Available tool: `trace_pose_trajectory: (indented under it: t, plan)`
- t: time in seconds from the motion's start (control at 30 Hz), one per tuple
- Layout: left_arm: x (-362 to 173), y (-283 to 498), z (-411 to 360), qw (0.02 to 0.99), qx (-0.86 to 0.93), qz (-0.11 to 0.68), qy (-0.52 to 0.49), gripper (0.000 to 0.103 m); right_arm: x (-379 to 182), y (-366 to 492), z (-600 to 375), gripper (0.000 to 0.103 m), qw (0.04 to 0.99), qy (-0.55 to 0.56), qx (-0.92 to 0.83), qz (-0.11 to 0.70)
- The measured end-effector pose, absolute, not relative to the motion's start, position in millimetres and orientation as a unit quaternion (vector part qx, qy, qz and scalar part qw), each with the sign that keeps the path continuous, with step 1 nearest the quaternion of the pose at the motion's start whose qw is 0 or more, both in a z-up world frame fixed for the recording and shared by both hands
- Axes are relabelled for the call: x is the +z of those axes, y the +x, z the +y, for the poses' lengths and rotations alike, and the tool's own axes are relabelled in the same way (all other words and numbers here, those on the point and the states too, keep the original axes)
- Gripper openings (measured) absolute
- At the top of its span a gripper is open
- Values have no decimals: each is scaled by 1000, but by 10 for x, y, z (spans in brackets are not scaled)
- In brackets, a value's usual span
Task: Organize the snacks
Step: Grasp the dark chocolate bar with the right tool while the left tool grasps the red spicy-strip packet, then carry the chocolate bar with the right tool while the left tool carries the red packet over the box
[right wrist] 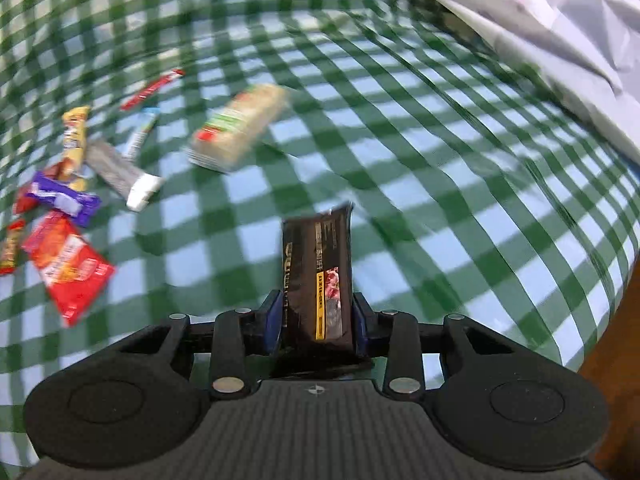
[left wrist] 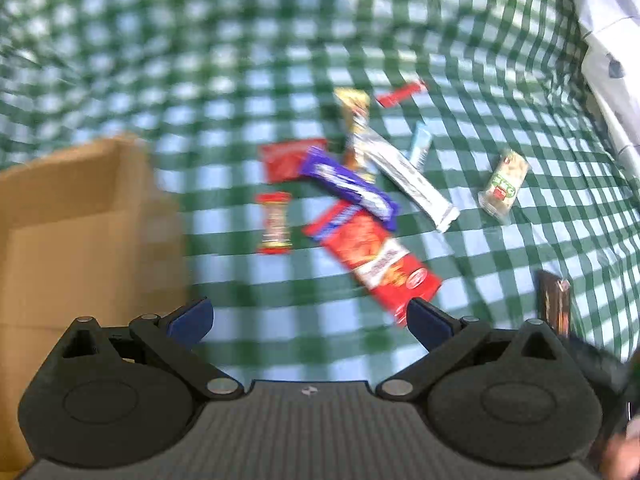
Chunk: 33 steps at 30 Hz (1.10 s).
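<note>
My right gripper (right wrist: 316, 316) is shut on a dark brown snack bar (right wrist: 318, 268) and holds it above the green checked tablecloth (right wrist: 440, 184); the bar also shows at the right edge of the left wrist view (left wrist: 554, 304). My left gripper (left wrist: 310, 320) is open and empty above the cloth. Ahead of it lie a red biscuit pack (left wrist: 378, 260), a purple bar (left wrist: 350, 188), a silver bar (left wrist: 408, 176), a small red candy (left wrist: 274, 222) and a pale cracker pack (left wrist: 504, 186). A cardboard box (left wrist: 80, 220) stands at the left.
More snacks lie further back: a yellow bar (left wrist: 354, 108), a thin red stick (left wrist: 400, 94), a light blue stick (left wrist: 420, 146), a red pouch (left wrist: 288, 158). A white plastic bag (right wrist: 560, 28) lies at the far right. The table edge (right wrist: 600, 344) drops off at right.
</note>
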<state>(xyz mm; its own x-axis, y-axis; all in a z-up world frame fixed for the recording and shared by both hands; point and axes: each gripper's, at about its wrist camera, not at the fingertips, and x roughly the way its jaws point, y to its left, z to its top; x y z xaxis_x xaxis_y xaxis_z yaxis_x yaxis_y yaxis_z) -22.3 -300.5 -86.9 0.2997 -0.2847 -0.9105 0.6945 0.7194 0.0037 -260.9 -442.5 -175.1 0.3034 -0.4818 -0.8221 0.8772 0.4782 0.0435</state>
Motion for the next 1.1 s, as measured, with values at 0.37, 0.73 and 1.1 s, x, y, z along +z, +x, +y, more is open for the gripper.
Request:
trace_pose_trajectory:
  t: [0.37,0.73,1.1]
  plan:
    - [-2041,296,-3871,749,-210,611,147,103,-1878,-2710,-4480,74,777,291,-419,370]
    - [-1849,216,-3919,759,-215,587,182,52,-1871,-2613,-4442,41,774,240,-446,379]
    - [-1005,-470,-2921,762,-320,514,230,52,-1326,-2850,-4038,41,791,260,-448,326]
